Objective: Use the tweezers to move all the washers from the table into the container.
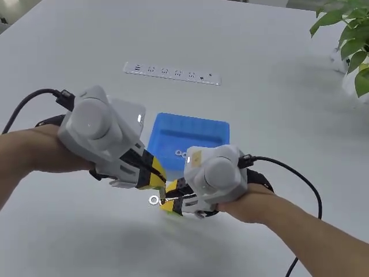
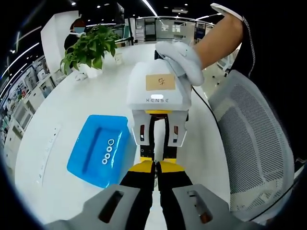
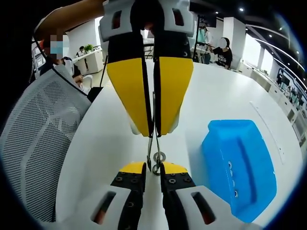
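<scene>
One washer [image 1: 153, 200] lies on the table [image 1: 259, 69]; four washers [image 2: 107, 151] are in the container [image 1: 190, 124].
Left gripper [image 3: 153, 130] and right gripper [image 3: 153, 168] both pinch the tweezers [image 3: 150, 143], tips at the loose washer, 7 o'clock of the container.

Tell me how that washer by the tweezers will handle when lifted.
The washer is a thin, flat metal ring, so probably light and stiff. Its shiny surface may slip from the tweezers. Lying flat, it seems unlikely to roll.

left hand-held gripper [image 2: 154, 169] jaws together | right hand-held gripper [image 2: 158, 154] opposite | blue container [image 2: 82, 164] holds washers [image 2: 109, 149]
</scene>
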`<state>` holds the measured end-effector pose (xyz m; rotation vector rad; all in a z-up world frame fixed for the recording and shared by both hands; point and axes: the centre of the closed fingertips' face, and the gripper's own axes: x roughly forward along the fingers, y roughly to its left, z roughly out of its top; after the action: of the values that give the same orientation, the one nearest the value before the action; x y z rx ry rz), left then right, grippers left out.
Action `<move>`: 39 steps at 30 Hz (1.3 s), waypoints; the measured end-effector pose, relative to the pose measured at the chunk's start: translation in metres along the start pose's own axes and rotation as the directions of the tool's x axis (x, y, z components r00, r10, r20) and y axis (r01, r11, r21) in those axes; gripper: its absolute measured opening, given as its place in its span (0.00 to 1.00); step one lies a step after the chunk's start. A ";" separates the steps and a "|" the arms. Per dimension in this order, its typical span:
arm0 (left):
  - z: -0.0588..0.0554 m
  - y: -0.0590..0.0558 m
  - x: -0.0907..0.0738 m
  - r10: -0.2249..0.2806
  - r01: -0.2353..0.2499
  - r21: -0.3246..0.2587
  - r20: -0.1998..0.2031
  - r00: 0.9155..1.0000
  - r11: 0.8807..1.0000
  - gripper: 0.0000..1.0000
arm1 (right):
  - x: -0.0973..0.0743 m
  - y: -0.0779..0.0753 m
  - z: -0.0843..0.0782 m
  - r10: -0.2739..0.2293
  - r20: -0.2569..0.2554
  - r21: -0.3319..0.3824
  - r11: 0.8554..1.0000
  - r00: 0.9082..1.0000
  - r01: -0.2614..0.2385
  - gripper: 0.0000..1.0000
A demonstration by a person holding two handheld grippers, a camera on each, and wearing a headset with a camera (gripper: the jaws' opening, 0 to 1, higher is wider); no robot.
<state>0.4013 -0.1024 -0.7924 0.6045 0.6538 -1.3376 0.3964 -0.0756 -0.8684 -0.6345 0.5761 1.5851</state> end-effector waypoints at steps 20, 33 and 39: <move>0.001 0.000 0.000 -0.003 0.003 -0.006 -0.002 1.000 1.000 0.05 | 0.000 -0.002 0.001 -0.005 -0.013 0.013 1.000 1.000 0.005 0.09; 0.011 0.000 -0.008 -0.007 0.007 -0.014 0.009 1.000 1.000 0.05 | -0.011 -0.001 0.009 -0.001 -0.013 0.000 1.000 1.000 0.001 0.09; 0.021 0.002 -0.015 -0.008 0.008 -0.014 0.030 1.000 1.000 0.05 | -0.021 -0.003 0.015 -0.009 -0.013 -0.008 1.000 1.000 0.009 0.09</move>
<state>0.4036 -0.1072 -0.7670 0.5698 0.6419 -1.3459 0.3997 -0.0799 -0.8429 -0.6526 0.5762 1.5762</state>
